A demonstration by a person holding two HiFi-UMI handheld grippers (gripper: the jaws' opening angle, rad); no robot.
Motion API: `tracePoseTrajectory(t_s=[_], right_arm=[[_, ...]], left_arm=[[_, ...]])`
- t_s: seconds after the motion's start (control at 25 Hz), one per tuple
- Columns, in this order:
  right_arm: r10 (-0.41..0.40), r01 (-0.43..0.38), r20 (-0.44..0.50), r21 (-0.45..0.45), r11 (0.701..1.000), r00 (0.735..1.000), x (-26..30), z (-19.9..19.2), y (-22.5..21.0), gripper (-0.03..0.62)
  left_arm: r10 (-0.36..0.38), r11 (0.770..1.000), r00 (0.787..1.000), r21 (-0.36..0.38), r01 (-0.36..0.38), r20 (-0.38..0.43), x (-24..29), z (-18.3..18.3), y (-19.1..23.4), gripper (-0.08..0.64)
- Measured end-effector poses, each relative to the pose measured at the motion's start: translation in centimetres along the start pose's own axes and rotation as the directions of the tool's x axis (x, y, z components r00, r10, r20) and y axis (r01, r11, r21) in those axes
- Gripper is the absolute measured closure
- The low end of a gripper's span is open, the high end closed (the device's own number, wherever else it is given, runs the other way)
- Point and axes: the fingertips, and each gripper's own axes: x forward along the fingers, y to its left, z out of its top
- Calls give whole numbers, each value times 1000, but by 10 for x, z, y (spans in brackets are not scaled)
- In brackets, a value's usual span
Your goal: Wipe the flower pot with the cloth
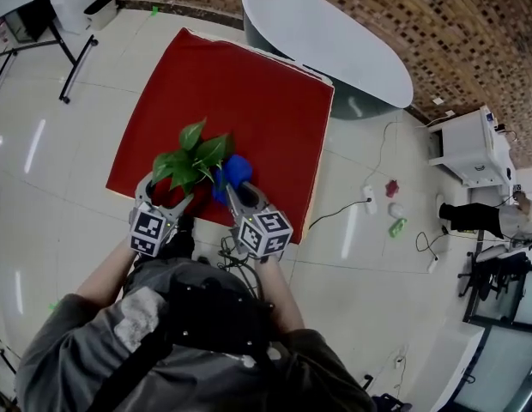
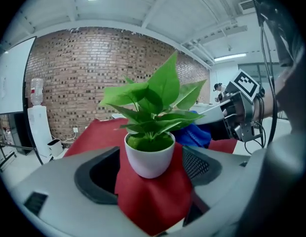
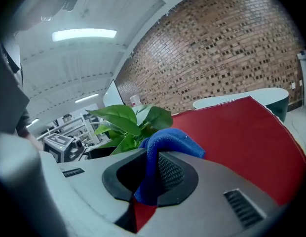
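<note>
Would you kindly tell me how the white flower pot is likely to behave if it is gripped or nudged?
The flower pot looks smooth, glossy and tapered, so it may slip in a grip. Its leaves rise tall above a narrow base, so a high push could tip it. The red cover beneath might bunch if it slides.

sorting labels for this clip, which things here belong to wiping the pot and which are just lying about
Job: flower pot; blue cloth, clamped in the right gripper; left gripper, open around the pot; red table cover under it.

Lying about: white oval table; white cabinet; small items on the floor; floor cable.
</note>
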Motion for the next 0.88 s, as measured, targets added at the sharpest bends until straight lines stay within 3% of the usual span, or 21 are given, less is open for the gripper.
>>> tracePoseTrajectory(t_s=[0.2,0.44,0.68,0.88], right_arm=[[43,-44,17,73,996,999,38,22,-8,532],[108,-101,-59,102,990,992,77,15,-9,532],[115,-97,-86,187,977,990,100,3,-15,534],[90,-59,-170,179,982,981,110,-21,-25,534]], left_arm=[[-88,996,996,26,89,-15,27,11,20,166],[-145,988,989,49,146,-11,51,16,34,166],[-195,980,981,46,195,14,56,13,46,161],[-270,961,963,72,268,11,59,10,50,161]])
